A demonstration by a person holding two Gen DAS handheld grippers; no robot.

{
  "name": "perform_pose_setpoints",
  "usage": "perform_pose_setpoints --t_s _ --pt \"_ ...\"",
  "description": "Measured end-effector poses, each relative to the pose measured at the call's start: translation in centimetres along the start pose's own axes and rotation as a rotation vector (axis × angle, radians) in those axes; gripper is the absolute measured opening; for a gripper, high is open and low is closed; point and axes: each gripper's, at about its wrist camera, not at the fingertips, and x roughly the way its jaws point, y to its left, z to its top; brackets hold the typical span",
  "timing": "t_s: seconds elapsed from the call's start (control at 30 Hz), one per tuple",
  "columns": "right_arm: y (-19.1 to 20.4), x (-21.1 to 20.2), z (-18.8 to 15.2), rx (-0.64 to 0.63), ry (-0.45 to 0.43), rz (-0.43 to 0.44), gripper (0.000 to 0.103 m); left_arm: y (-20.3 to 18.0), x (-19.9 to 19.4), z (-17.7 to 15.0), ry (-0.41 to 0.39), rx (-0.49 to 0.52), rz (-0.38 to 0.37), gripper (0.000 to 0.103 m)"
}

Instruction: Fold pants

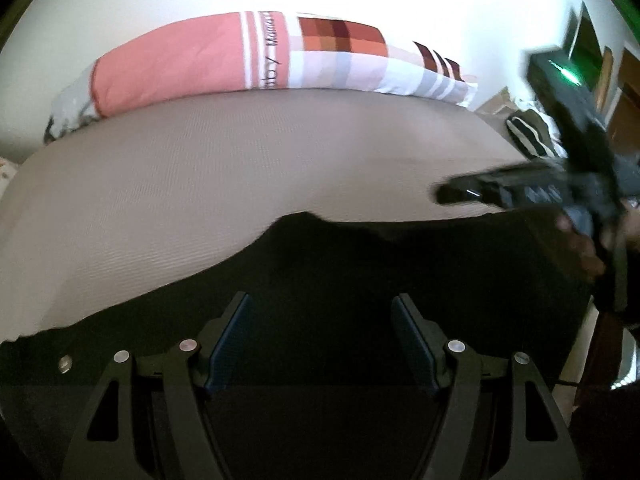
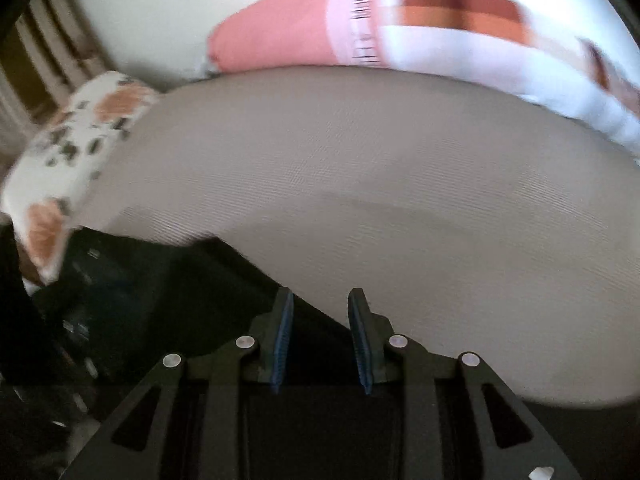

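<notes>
Left tongs (image 1: 322, 340): wide apart, empty, low over pants (image 1: 360, 264) | Right tongs (image 2: 322, 338): partly apart, empty, at the pants' (image 2: 224, 300) edge | Pants: black, spread flat on bed (image 1: 200, 168) beneath both tongs | Beyond: pillow (image 1: 208, 56) | Progress: apparently early; folds remain.

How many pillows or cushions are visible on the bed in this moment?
2. The pink patchwork pillow lies along the bed's far edge; a white floral cushion sits at the left end. Others may lie outside both views.
</notes>
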Motion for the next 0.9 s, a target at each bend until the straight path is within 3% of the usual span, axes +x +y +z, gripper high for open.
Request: perform_pose_setpoints --t_s 0.13,0.27,0.43,0.67,0.9 --pt "-3.0 -2.0 -3.8 0.031 -0.011 -0.142 0.028 -0.6 1.9 0.6 0.022 0.006 -0.014 0.070" --pt "-5.5 -2.4 -6.2 0.121 0.008 -0.175 0.028 -0.8 3.3 1.3 0.038 0.012 0.007 0.066" --pt "-6.7 -1.3 -6.7 0.171 -0.013 -0.233 0.026 -0.5 4.2 1.6 0.061 0.000 0.019 0.066" --pt "-6.9 -1.0 -6.4 0.200 -0.055 -0.254 0.028 -2.0 5.0 1.4 0.077 0.060 0.113 0.066" --pt "-7.1 -1.3 -7.1 0.220 -0.077 -0.237 0.031 -2.5 4.7 1.8 0.100 0.047 0.159 0.066"
